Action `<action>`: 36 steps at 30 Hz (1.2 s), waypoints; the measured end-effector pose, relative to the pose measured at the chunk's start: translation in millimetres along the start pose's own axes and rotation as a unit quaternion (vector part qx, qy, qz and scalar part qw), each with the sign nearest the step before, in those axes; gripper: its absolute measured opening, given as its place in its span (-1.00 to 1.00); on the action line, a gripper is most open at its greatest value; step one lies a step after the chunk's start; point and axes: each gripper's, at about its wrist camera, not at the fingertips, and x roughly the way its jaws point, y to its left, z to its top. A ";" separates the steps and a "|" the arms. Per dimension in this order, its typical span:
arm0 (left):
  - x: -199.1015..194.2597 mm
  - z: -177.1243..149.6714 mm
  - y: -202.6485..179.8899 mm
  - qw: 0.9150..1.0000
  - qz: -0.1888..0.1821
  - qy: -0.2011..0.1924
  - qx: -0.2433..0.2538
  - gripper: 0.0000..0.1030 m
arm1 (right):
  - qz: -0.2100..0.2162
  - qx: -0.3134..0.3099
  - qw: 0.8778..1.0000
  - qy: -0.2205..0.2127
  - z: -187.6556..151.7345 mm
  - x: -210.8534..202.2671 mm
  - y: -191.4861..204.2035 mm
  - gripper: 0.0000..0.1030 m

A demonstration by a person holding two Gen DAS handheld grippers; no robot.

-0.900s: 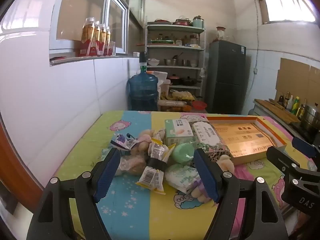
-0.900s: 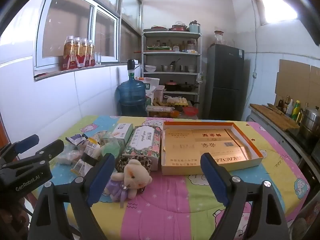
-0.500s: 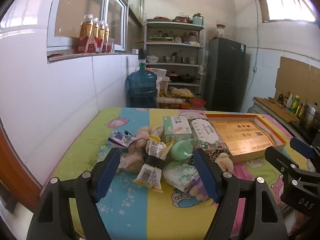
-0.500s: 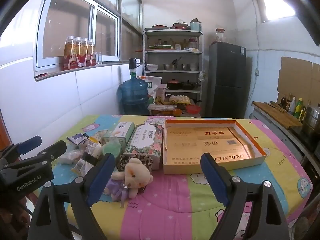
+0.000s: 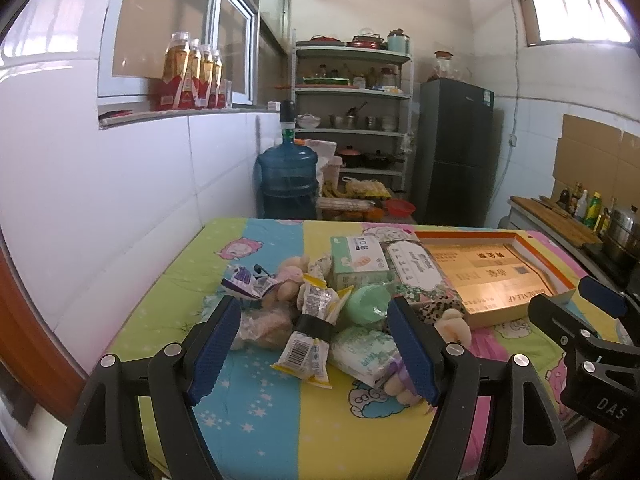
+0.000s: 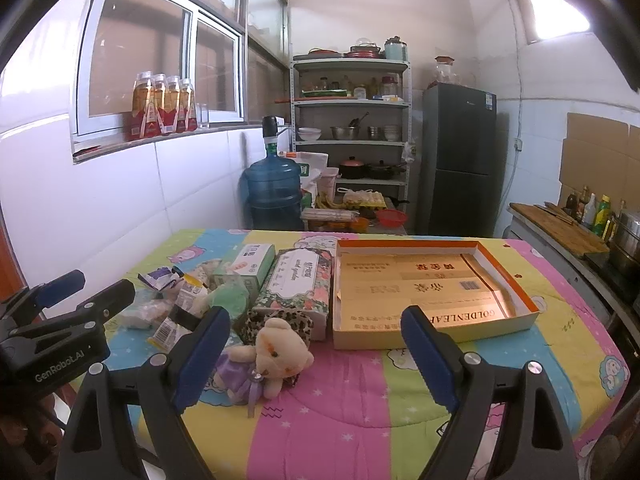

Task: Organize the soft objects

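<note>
Both grippers hang spread and empty above the near edge of the quilted table [image 6: 360, 412], probably sizing up the pile. The left gripper [image 5: 316, 344] frames a heap of snack packets [image 5: 310, 332] and a green sponge [image 5: 366, 304]. The right gripper [image 6: 316, 352] faces the teddy bear [image 6: 276, 356] (lying on its side), just beside the open gold box [image 6: 420, 292], whose full tray only that view shows.

A soft quilted cloth cover in bright colour stripes [image 6: 344, 408] drapes the table. The cream plush teddy bear [image 6: 280, 354] looks fuzzy and matt. The orange-rimmed cardboard tray [image 6: 508, 276] gleams gold inside; the crinkly snack packets [image 5: 310, 334] shine glossy plastic.
</note>
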 end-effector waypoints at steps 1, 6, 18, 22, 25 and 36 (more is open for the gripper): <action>-0.6 -0.2 -0.3 1.000 0.000 0.000 0.000 0.52 | 0.001 0.000 1.000 0.001 0.3 0.2 0.4 0.70; 0.2 -0.5 1.3 1.000 0.002 0.000 0.000 0.52 | 0.004 -0.002 1.000 0.001 1.3 0.1 1.9 0.70; 0.4 -0.5 1.6 1.000 0.001 0.001 0.000 0.52 | 0.009 -0.006 1.000 0.002 1.8 0.8 3.7 0.70; -0.4 -1.0 1.8 1.000 0.001 0.000 0.000 0.52 | 0.010 -0.005 1.000 0.004 1.7 1.0 3.2 0.70; -0.5 -1.0 1.9 1.000 0.001 0.000 -0.001 0.52 | 0.010 -0.005 1.000 0.003 1.7 0.9 3.4 0.70; 0.3 -3.3 3.0 1.000 0.002 0.002 -0.003 0.52 | 0.011 -0.004 1.000 0.007 1.4 2.2 4.5 0.70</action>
